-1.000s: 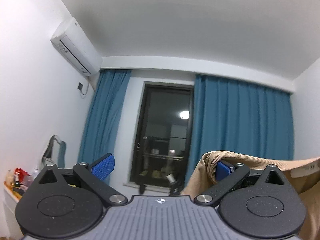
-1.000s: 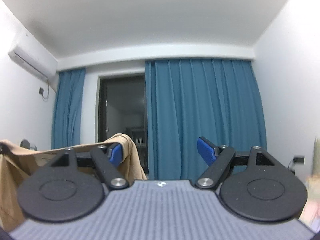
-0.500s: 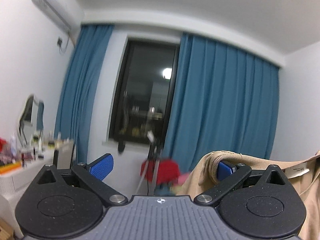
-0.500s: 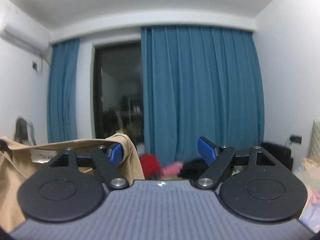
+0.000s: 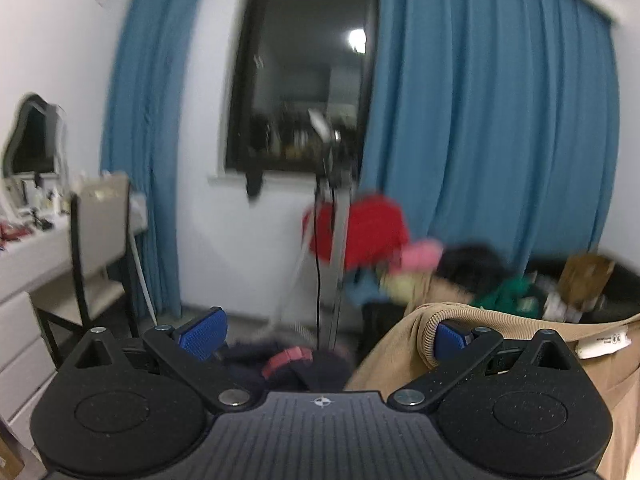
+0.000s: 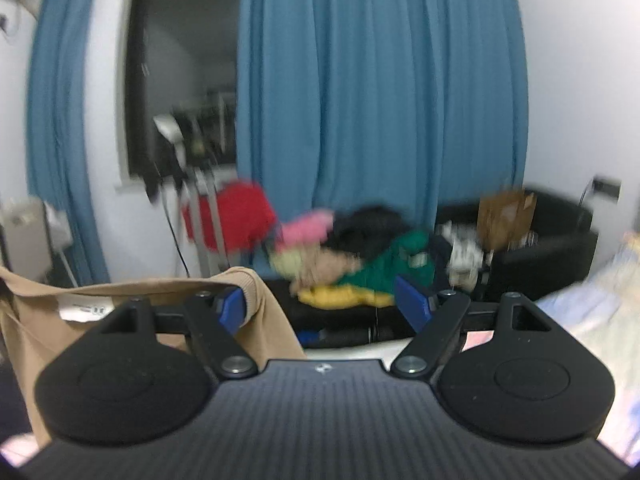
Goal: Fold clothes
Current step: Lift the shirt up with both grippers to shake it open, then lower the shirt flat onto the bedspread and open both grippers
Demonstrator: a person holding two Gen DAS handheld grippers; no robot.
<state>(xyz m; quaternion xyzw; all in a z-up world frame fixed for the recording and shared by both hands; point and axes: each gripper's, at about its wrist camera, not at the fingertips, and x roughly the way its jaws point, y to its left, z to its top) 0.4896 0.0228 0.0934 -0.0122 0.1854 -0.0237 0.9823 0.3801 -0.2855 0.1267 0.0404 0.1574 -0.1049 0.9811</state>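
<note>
A tan garment (image 5: 600, 364) hangs between my two grippers, its white label (image 5: 604, 344) facing the camera. In the left wrist view its ribbed collar (image 5: 426, 332) is hooked over the right finger of my left gripper (image 5: 328, 334), whose jaws stand wide open. In the right wrist view the same tan garment (image 6: 36, 320) drapes over the left finger of my right gripper (image 6: 322, 306), also wide open. Neither pair of blue pads presses on the cloth. The lower part of the garment is hidden below both views.
A blurred pile of red, pink, yellow and green clothes (image 6: 360, 264) lies on a dark sofa (image 6: 552, 252) ahead, by a brown paper bag (image 6: 506, 216). A metal stand (image 5: 336, 220), a chair (image 5: 100, 240) and a white desk (image 5: 24, 264) stand left. Pale bedding (image 6: 592, 300) lies right.
Both grippers have dropped and tipped downward, so the views swung from the ceiling and window to the lower room. The tan garment stayed hooked on the same fingers. The jaws look unchanged.
</note>
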